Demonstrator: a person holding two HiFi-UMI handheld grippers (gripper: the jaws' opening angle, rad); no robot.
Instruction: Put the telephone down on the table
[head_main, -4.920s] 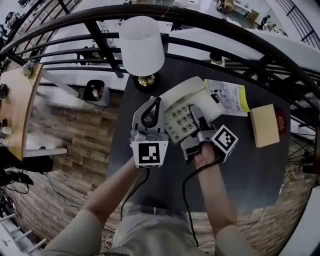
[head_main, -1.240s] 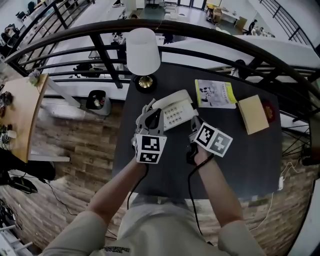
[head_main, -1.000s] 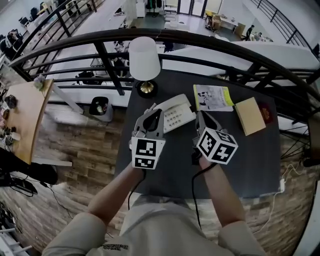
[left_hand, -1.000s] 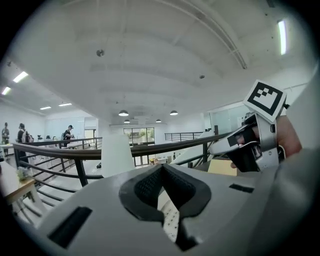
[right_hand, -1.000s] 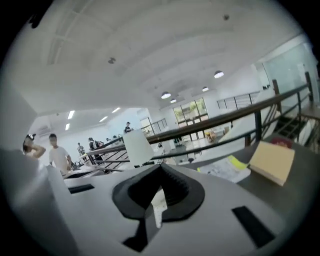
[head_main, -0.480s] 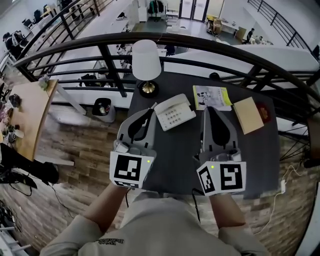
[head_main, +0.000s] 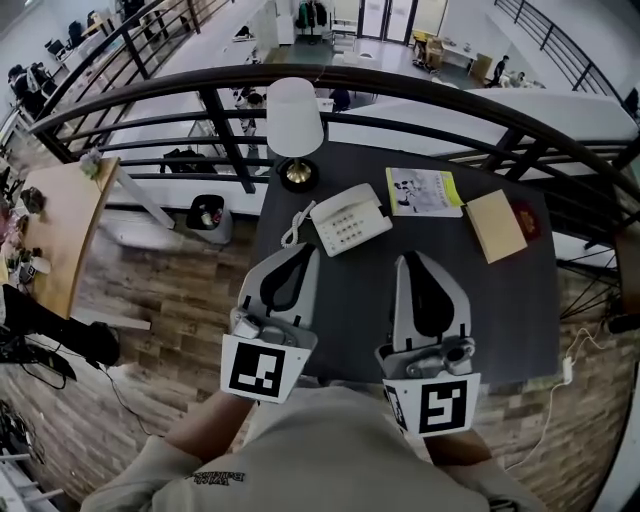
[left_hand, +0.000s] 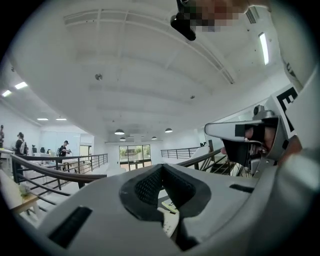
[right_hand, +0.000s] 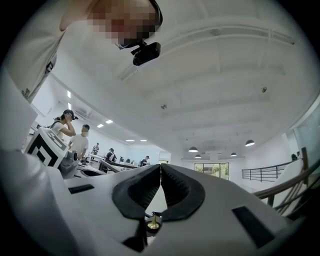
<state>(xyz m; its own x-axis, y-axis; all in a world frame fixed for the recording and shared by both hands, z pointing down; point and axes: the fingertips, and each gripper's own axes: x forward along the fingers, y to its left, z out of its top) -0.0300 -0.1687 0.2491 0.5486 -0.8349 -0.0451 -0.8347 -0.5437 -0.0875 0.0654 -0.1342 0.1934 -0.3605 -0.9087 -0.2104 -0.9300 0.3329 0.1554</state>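
1. The left gripper (head_main: 306, 252) has its jaws clenched on nothing and hangs at 7 o'clock of the telephone (head_main: 348, 219). The telephone lies flat on the bench (head_main: 500, 300), far-left part, with the lamp (head_main: 294, 120) at its 11 o'clock.
2. Watch the coiled cord (head_main: 293, 226): it loops at the telephone's 9 o'clock, right by the bench edge. A careless sweep by the left gripper could hook it and drag the set off.
3. The right gripper (head_main: 403, 260), jaws pressed together and empty, sits at 5 o'clock of the telephone. The risk here looks smaller, though a forward lunge could shove the set toward the booklet (head_main: 423, 191) at its 2 o'clock.
4. Against the earliest frame, the left gripper was tight against the telephone's left side. Now it is drawn back toward 6 o'clock, well apart.
5. The telephone was up between both grippers then. Now it rests alone on the bench.
6. The right gripper has likewise retreated to the near edge.
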